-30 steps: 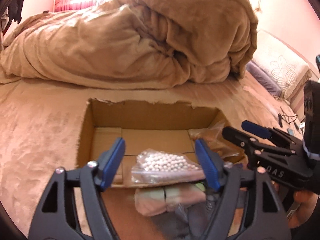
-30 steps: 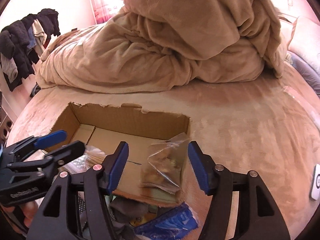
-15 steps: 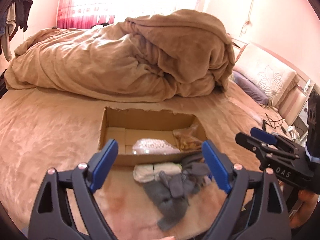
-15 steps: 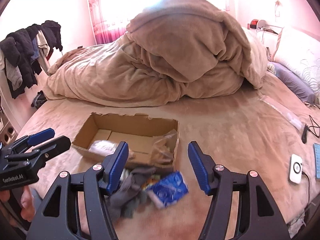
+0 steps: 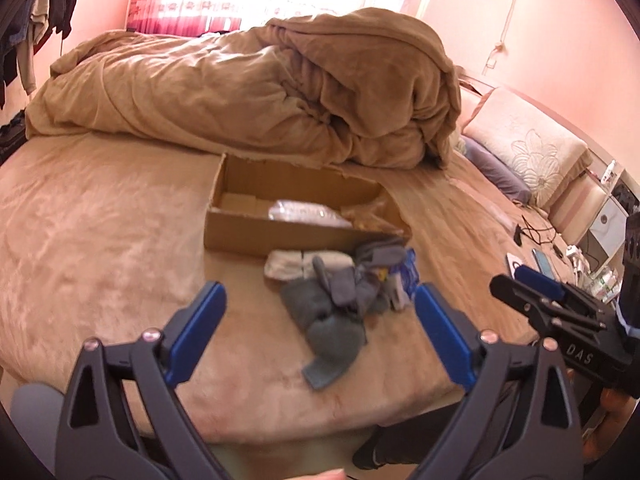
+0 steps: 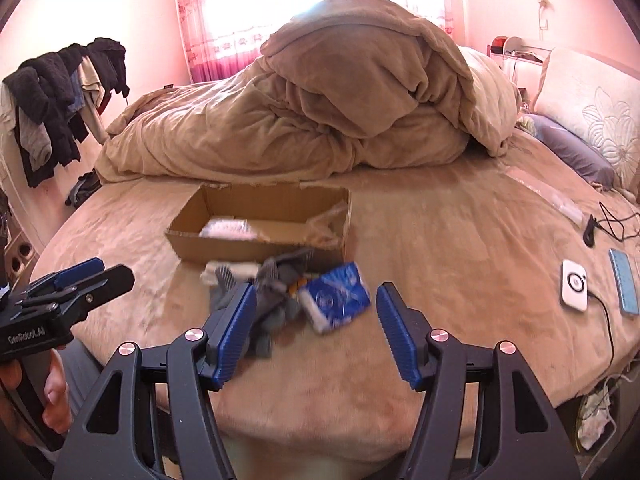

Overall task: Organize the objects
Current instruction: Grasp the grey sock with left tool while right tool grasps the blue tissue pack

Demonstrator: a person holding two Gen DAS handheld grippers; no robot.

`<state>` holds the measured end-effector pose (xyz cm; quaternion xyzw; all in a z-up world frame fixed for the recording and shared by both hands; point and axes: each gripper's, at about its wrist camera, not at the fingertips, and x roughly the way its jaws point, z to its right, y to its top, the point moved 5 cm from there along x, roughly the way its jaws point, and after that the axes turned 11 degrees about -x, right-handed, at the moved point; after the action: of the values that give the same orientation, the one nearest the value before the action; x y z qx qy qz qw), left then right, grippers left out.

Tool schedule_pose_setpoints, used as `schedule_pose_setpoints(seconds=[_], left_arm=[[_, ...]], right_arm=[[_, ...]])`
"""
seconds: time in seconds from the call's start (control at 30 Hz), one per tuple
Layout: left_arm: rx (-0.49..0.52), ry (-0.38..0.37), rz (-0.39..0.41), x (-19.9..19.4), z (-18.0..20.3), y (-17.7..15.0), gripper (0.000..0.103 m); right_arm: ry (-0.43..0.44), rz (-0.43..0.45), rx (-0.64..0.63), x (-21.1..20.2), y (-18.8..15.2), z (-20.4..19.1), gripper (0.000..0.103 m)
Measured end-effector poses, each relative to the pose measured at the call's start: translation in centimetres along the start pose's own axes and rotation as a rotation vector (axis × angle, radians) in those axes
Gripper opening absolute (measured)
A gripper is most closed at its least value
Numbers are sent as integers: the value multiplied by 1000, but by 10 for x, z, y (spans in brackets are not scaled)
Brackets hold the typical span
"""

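Jaws apart, crumpled grey socks [image 5: 340, 312], possibly blurred

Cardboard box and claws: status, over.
Left claw and right claw open, empty. Cardboard box holds two bags. Grey socks and blue packet on the bed outside it. Nothing blocking.

Both wrist views look forward from the bed's near edge, well back, the left from further left; they share the cardboard box [image 5: 280, 232] [image 6: 256, 236] and duvet [image 5: 260, 96] [image 6: 320, 108].
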<state>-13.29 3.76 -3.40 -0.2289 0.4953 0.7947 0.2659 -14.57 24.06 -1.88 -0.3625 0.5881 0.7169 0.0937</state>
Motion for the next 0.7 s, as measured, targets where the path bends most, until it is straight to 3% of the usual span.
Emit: schedule_pose_setpoints(seconds=[0.4, 0.7], left_arm=[[51, 24, -84, 34, -3, -37, 96], [41, 59, -176, 86, -12, -55, 95]], right_arm=[[14, -28, 21, 6, -30, -3, 66], [23, -81, 26, 45, -40, 12, 66]])
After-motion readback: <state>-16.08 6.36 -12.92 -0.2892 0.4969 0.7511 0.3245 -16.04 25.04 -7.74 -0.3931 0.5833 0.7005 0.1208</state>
